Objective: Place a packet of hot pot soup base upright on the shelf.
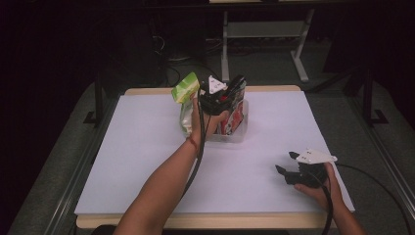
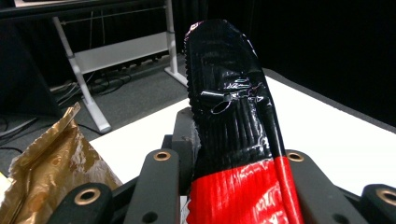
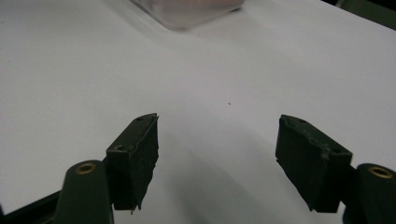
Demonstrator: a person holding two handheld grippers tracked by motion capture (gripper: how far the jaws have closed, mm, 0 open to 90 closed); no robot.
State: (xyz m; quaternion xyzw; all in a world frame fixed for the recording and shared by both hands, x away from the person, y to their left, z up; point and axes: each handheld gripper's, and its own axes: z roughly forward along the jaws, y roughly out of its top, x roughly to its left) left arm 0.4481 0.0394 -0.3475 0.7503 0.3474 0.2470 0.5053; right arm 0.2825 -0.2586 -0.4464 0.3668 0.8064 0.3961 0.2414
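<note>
One glossy black-and-red packet is pinched by the left hand-held gripper above a clear box of packets; the right hand-held gripper is spread wide.

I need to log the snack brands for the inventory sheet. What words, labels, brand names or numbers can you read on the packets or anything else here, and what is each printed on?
No text can be read.
Black-and-red glossy foil packet, clamped in the left gripper: no print legible.
Green-and-white packet: markings too small and blurred.
Crinkled gold foil packet: no print visible.
Clear plastic box: red and white packaging inside, too blurred.
</note>
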